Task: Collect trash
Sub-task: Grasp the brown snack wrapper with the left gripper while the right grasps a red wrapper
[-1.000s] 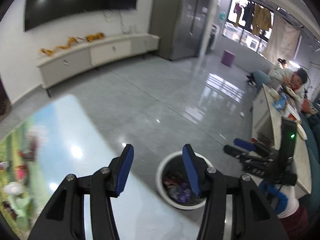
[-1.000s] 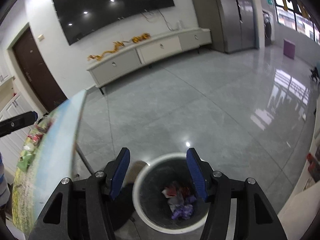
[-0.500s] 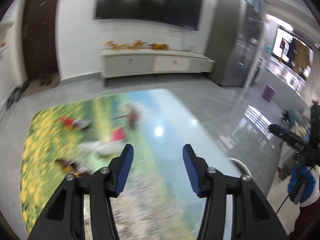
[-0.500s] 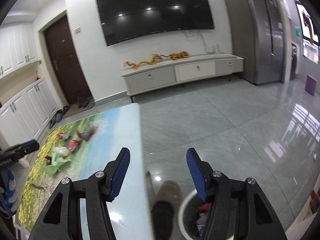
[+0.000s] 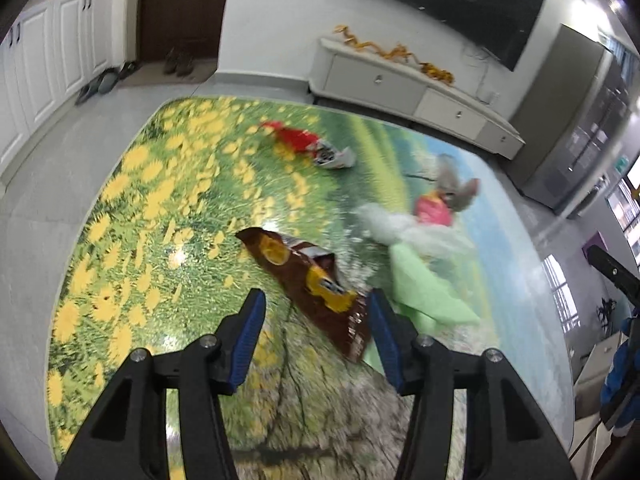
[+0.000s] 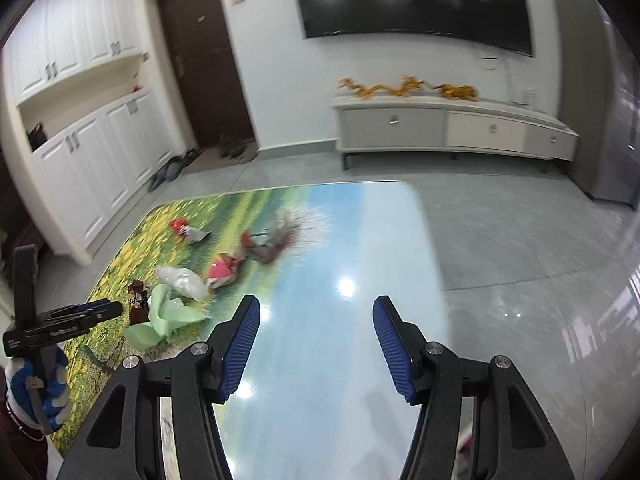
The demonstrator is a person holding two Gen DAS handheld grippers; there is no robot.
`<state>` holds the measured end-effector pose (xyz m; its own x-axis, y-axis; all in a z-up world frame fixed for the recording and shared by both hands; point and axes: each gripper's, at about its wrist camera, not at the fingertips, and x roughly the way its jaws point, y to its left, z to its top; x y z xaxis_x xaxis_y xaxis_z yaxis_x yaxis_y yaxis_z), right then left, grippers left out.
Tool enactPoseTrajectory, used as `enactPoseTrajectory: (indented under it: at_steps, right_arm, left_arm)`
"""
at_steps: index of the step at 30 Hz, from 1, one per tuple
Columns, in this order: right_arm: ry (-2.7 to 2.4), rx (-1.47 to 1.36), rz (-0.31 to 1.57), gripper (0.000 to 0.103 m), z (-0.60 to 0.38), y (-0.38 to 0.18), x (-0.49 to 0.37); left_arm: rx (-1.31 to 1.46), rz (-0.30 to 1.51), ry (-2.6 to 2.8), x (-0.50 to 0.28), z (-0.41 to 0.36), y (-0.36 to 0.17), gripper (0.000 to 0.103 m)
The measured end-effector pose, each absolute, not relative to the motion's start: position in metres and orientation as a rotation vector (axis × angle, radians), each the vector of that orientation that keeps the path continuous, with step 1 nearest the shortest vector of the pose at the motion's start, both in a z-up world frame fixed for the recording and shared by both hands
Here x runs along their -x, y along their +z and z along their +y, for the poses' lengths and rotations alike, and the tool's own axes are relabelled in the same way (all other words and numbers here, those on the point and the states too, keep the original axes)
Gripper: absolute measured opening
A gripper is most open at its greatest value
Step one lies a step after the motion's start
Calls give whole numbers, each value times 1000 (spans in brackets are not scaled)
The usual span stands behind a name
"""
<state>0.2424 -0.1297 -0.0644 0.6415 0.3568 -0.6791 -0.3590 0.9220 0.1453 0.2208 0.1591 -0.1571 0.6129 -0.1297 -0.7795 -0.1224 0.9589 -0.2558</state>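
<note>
The left gripper (image 5: 316, 334) is seen at the bottom centre of the left wrist view with its 2 blue-padded fingers (image 5: 249, 336) parted and nothing pressed between them. Just beyond the tips, a brown snack bag (image 5: 310, 280) is laid flat on the worktop (image 5: 132, 208), which is printed with a meadow of yellow flowers; the bag's lower end is reached by the right-hand fingertip in the frame, though contact cannot be judged. To the right of the bag a pale green sheet (image 5: 424, 292) is spread, partly under the bag's edge. Above that, towards the centre right, a crumpled white bag (image 5: 396, 228) and a pink wrapper (image 5: 434, 208) are found close together. A red wrapper (image 5: 298, 142) with a silvery end is placed well apart from these, in the upper middle.

The right gripper (image 6: 316, 342) is shown at the bottom of the right wrist view, fingers (image 6: 242, 340) likewise held apart and empty, above a bare, glossy sky-blue part of the worktop (image 6: 360, 248). All the trash is gathered at the left of that frame: the green sheet (image 6: 160, 316), white bag (image 6: 182, 282), pink wrapper (image 6: 222, 270) and red wrapper (image 6: 178, 224). The left gripper (image 6: 116, 308) is seen at the far left edge, gripped by a blue-and-white gloved hand (image 6: 38, 388).
</note>
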Motion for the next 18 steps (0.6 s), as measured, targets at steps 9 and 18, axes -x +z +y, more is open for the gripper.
enactPoseTrajectory:
  at_steps: [9, 18]
  right_arm:
    - [539, -24, 816, 57, -65, -98, -311]
    - [567, -32, 832, 57, -39, -118, -340]
  left_arm:
    - [296, 947, 14, -258, 152, -176, 51]
    - [454, 901, -48, -254, 170, -163, 56]
